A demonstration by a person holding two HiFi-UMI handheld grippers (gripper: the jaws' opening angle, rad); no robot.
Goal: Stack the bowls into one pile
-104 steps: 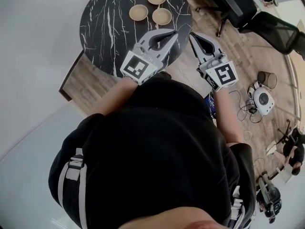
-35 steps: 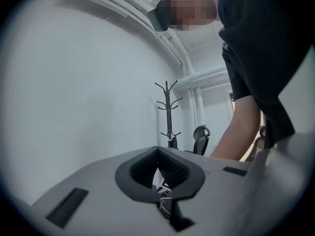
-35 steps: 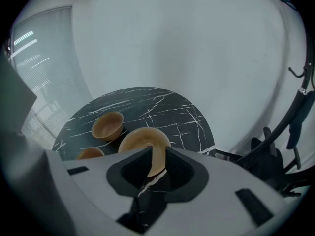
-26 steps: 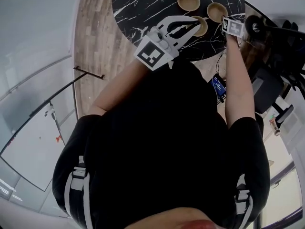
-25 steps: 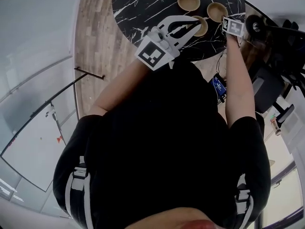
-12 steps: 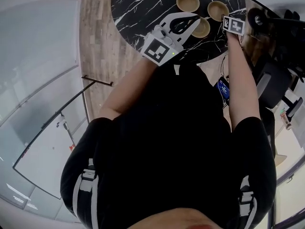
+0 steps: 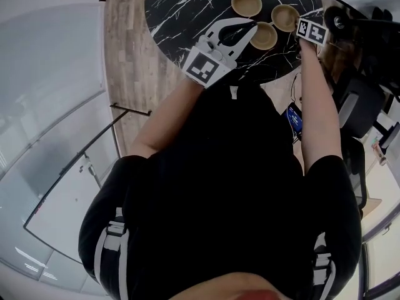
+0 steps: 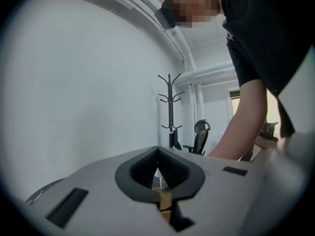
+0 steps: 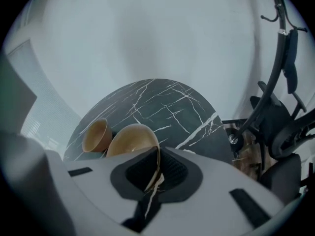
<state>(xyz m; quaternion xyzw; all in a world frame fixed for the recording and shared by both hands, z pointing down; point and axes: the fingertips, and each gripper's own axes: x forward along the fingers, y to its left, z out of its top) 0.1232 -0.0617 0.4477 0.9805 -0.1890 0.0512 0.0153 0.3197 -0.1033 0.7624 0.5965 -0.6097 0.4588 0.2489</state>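
Head view gives us three plain tan bowls, unstacked on the black marbled surface point(image 7: 181, 5): far bowl point(image 7: 246, 2), near bowl point(image 7: 264, 35), right bowl point(image 7: 285, 17). Only the right tool point(image 9: 156, 161) view shows the grip: its jaws, just closing, pinch the right bowl's thin rim. The left tool point(image 8: 158, 154), jaws together w/ nothing gripped, hovers beside the near bowl.

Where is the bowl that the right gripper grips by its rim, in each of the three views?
Head view: bowl at top right, beside the right gripper.
Left gripper view: not identifiable; only a tan sliver shows below the shut fingers.
Right gripper view: lower centre, bowl, rim between the fingers.
Shared landmark: black marble table, in head and right gripper views.
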